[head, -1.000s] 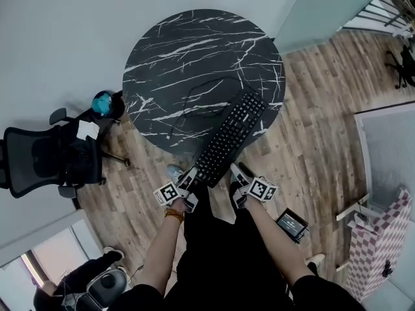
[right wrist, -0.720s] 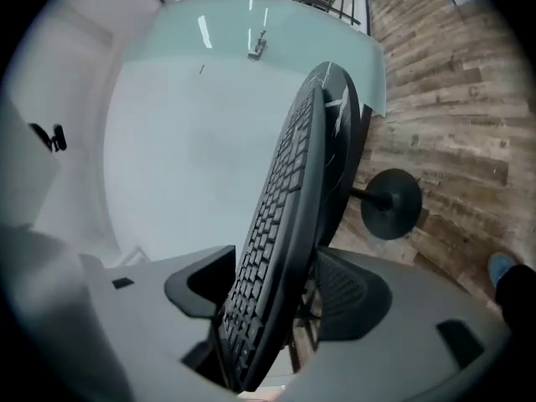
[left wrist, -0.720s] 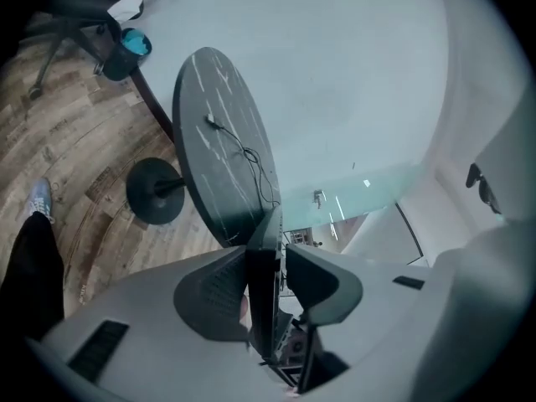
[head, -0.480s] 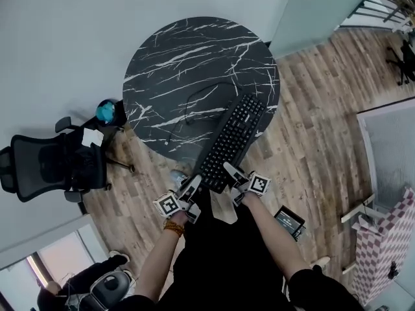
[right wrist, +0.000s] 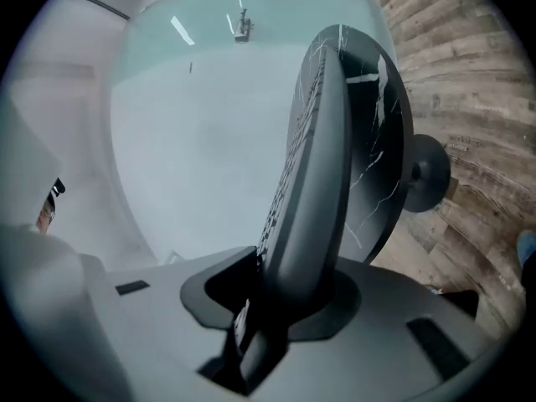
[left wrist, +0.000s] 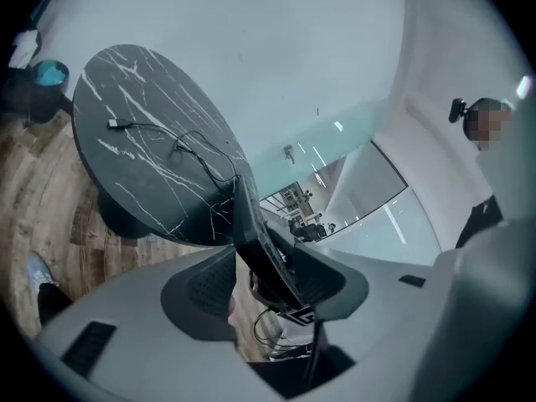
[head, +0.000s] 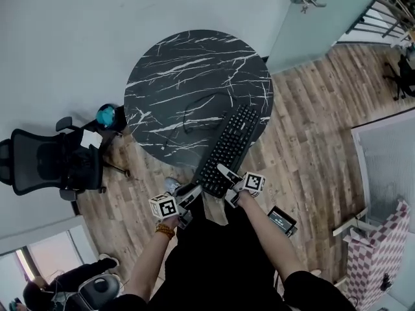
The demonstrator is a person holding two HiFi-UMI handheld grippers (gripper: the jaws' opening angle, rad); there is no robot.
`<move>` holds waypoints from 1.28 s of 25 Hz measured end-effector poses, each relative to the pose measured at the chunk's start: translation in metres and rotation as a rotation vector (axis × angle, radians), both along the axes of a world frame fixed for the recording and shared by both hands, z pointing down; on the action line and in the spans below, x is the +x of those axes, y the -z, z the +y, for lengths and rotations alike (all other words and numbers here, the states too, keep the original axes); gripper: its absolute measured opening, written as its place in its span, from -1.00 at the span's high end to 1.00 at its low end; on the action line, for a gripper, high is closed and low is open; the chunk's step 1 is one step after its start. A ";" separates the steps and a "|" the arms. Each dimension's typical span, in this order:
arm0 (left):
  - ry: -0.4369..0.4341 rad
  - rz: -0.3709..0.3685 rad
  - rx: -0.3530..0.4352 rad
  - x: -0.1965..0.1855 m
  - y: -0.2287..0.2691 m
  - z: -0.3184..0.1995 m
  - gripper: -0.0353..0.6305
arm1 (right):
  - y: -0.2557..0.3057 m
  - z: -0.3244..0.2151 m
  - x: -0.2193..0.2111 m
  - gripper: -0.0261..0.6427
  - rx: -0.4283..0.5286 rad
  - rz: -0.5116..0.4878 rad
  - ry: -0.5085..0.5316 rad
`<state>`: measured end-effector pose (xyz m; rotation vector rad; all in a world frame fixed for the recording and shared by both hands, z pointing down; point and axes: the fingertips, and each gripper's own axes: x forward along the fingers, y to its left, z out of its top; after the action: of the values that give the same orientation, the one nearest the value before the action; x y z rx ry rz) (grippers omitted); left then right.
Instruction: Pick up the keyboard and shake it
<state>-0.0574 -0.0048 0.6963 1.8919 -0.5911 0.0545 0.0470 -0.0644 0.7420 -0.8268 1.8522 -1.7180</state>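
- Since the earlier frame my right tool [head: 228,184] has shifted onto the near end of the long black plastic keyboard [head: 230,144]. Jaws just been closing, now clamped on it.
- My left tool [head: 189,201]: jaws just been opening, keyboard edge btwn them w/ a gap, not gripped.
- Keyboard's far end is over the rim of the round black white-veined marble surface [head: 175,76].

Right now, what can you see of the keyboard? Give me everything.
The keyboard is black, full-size, plastic-looking, keys up. It lies diagonally, far end over the round marble-look table, near end past its rim. The right gripper has just closed and clamps one near corner; the left gripper has just opened, keyboard edge between its jaws, unpressed. Its cable loops on the tabletop.
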 end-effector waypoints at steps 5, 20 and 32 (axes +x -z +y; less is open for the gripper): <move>0.128 -0.019 0.043 -0.019 0.028 -0.017 0.27 | 0.002 0.006 0.017 0.61 -0.056 0.012 0.001; 0.131 -0.043 0.169 0.038 0.050 -0.069 0.30 | 0.049 0.016 0.029 0.57 0.109 0.246 0.147; 0.202 -0.001 0.258 0.032 0.089 -0.090 0.33 | 0.130 -0.025 0.089 0.56 0.447 0.809 0.156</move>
<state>-0.0255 -0.0951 0.6075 2.0694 -0.8190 -0.1588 0.1359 -0.0895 0.6121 -1.3210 2.7418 -1.0079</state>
